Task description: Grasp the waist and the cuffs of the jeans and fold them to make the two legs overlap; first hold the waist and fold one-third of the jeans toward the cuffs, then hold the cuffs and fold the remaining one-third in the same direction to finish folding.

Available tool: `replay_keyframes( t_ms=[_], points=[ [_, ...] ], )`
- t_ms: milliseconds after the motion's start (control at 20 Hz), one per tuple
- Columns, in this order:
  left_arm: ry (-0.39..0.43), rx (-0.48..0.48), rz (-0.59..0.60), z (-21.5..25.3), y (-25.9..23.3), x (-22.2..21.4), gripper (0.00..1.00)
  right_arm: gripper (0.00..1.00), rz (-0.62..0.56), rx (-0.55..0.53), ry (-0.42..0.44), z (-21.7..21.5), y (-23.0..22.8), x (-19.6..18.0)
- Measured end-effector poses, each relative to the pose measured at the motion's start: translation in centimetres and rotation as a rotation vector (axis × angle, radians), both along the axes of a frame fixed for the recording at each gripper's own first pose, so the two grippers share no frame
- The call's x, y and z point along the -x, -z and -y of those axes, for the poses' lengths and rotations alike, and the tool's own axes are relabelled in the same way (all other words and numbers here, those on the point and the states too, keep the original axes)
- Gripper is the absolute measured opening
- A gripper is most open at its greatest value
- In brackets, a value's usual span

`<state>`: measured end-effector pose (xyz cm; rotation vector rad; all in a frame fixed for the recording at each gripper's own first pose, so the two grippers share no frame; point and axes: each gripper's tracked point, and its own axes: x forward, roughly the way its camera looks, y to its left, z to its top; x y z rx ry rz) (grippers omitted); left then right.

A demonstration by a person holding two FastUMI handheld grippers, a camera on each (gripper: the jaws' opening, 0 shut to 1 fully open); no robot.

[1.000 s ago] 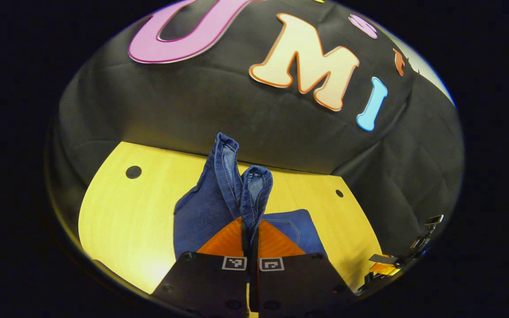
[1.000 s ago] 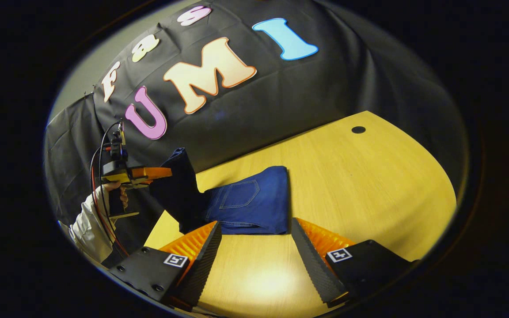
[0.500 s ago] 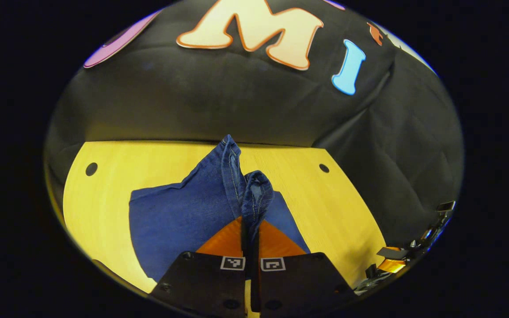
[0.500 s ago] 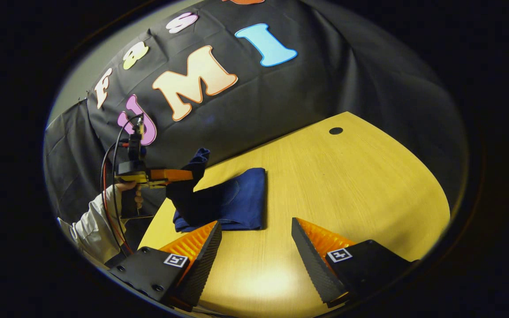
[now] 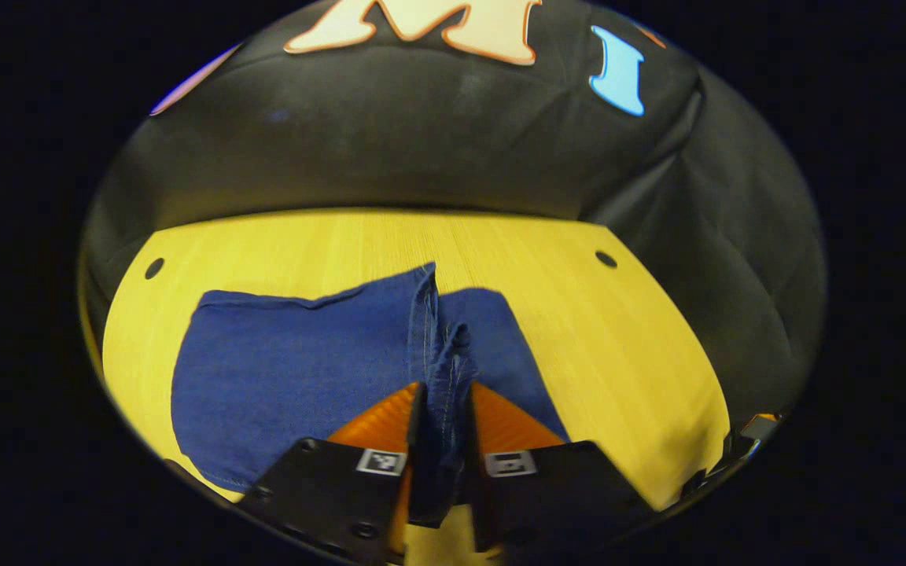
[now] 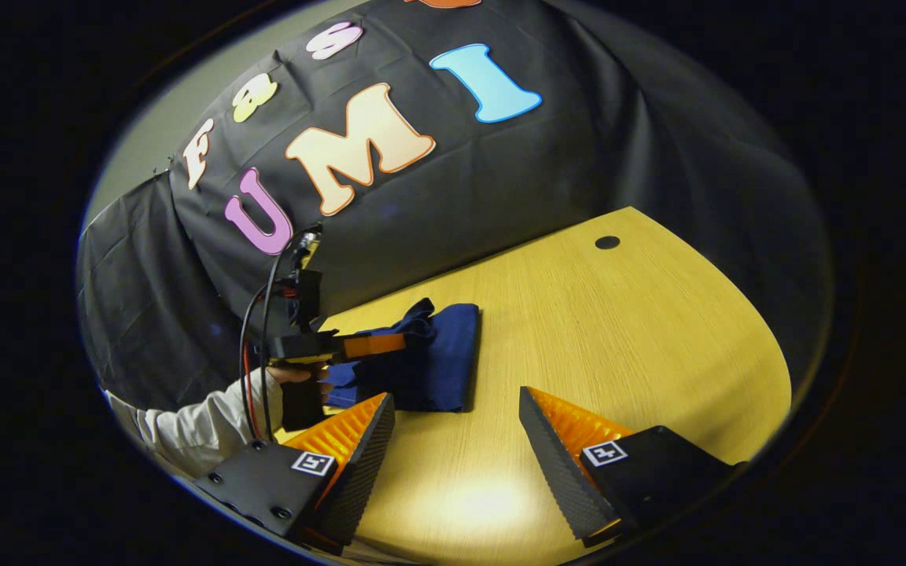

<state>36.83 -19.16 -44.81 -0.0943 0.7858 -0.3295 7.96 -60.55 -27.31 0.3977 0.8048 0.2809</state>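
Jeans (image 5: 288,377) lie folded on the yellow worktop (image 5: 618,346), directly ahead of the left tool (image 5: 441,413). Both fingers of this tool press on a bunched cuff edge (image 5: 441,354) that rises from the denim. The right tool (image 6: 457,428) hangs released, its fingers wide apart, with bare worktop between them and the jeans ahead to its left.

No readable words, brands or numbers are showing on any object; small square black-and-white code markers (patterns, not text) are sitting on the left gripper (image 5: 443,417) and the right gripper (image 6: 457,409).
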Motion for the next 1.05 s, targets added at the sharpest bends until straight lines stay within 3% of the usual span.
replay_keyframes(
  t_ms=[150,350,550,650,750,950,1050],
  points=[
    [-0.036,-0.024,0.243,-0.9,-7.7,0.0,0.99,0.98,0.159,0.058,-0.023,-1.4,-4.5,-1.8],
    [-0.031,-0.059,0.500,-3.9,-18.6,3.7,0.95,0.98,0.450,0.126,0.016,-4.5,-14.2,-4.5],
    [-0.081,-0.047,0.610,-8.4,-25.0,8.4,0.94,0.97,0.664,0.088,0.041,-10.1,-23.2,-3.1],
    [-0.100,-0.029,0.626,-10.4,-26.8,10.8,0.94,0.93,0.707,0.071,-0.008,-13.3,-25.4,-0.8],
    [-0.124,-0.037,0.630,-13.2,-27.7,12.9,0.95,0.97,0.735,0.086,-0.049,-15.7,-26.5,1.3],
    [-0.143,-0.067,0.642,-16.5,-28.8,15.4,0.95,0.93,0.772,0.128,-0.075,-18.8,-27.7,4.2],
    [-0.148,-0.073,0.636,-17.7,-28.8,16.4,0.95,0.98,0.772,0.126,-0.081,-19.9,-27.9,5.0]
  ],
)
